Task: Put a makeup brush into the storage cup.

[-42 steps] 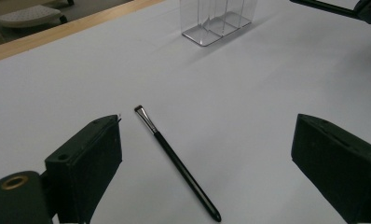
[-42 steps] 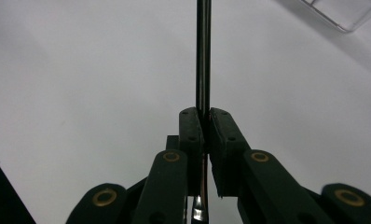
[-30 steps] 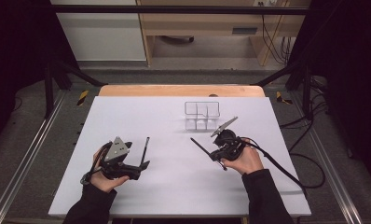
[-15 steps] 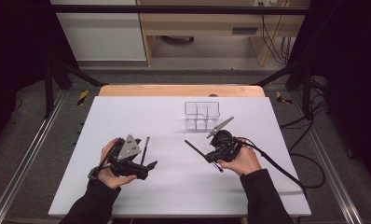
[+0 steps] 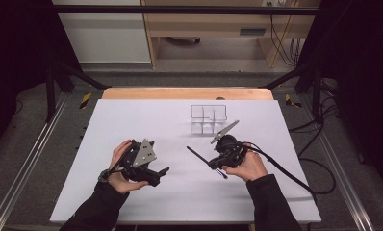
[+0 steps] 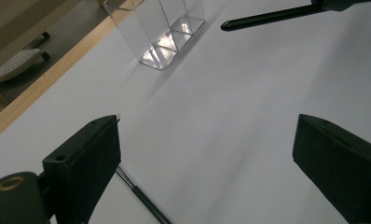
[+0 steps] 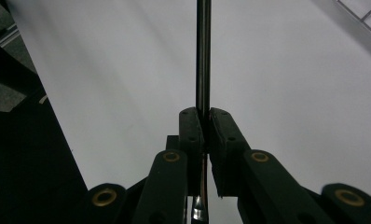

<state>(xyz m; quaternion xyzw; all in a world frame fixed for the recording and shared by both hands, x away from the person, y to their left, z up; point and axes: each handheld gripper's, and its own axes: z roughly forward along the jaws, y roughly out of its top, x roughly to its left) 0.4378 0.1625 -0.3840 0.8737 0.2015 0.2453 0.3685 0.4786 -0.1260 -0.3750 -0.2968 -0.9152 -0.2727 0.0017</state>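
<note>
- Thin dark rod (image 7: 203,51) – long, straight, glossy, like a slim brush or pen handle – pinched between the pressed-together jaws of the right gripper (image 7: 203,122); in the right gripper view, running straight up from the jaws across the white surface, with a short pale end poking out below them.
- In the high view, same rod (image 5: 197,155) slanting up and to the left from the right gripper (image 5: 226,153), over the white board (image 5: 146,120) near its middle; contact with the board cannot be told.
- Seen from the left gripper view as a dark bar (image 6: 267,17) coming in from the upper right, tip rounded.
- Clear plastic box (image 5: 208,119) with inner dividers standing upright on the board, just beyond the right gripper, toward the far wooden edge (image 5: 187,93) of the table; also in the left gripper view (image 6: 162,28).
- Wide bare white room left of the box and between the two grippers; near edge of the board close under both forearms.
- Left gripper (image 5: 144,163) held low over the left-centre of the board, jaws spread wide with nothing between them – plain in the left gripper view (image 6: 207,154).
- A second thin dark stick (image 6: 144,200) lying on the board beside the left-hand jaw in that view.
- Left hand (image 5: 120,166) wrapped round its gripper from the outside; right hand (image 5: 249,166) cupping its gripper from below, dark sleeves coming in from the bottom, cable (image 5: 295,178) trailing off to the right.
</note>
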